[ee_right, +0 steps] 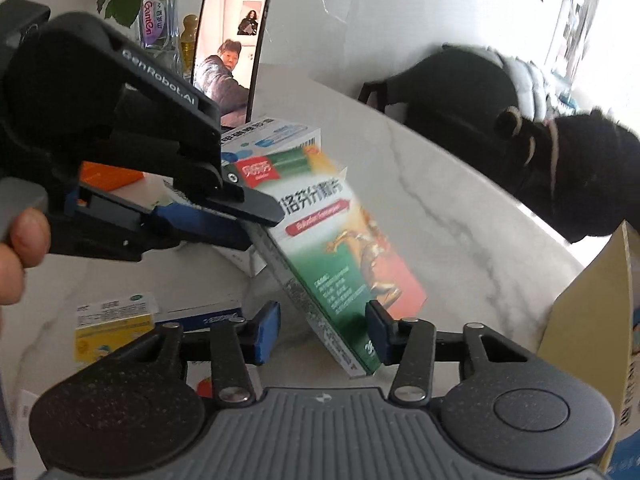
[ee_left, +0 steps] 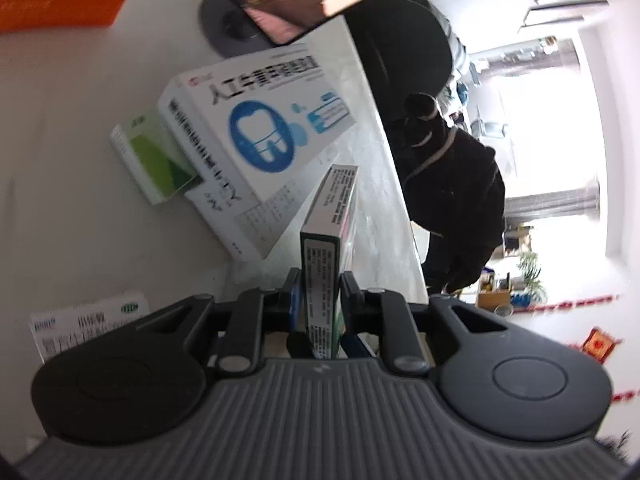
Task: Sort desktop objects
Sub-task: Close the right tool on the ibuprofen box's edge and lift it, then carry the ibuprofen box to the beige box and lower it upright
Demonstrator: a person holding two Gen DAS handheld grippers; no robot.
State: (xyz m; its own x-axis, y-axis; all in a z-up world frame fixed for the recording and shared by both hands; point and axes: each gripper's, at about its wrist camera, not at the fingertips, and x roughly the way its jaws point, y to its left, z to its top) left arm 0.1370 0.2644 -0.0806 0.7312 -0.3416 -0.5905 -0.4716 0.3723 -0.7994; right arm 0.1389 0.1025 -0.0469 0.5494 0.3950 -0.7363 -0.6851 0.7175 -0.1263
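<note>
Green-and-red medicine box (ee_right: 340,248) tilted, gripped by left claw (ee_right: 256,216), right claw (ee_right: 324,332) loose.

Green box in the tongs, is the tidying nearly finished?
Not nearly. Nothing looks sorted yet. In hand: the left tongs are shut on the green box, tilted over the table, with the right tongs open around its lower end. Left: the tooth box, the lime box and the yellow box lie loose.
</note>
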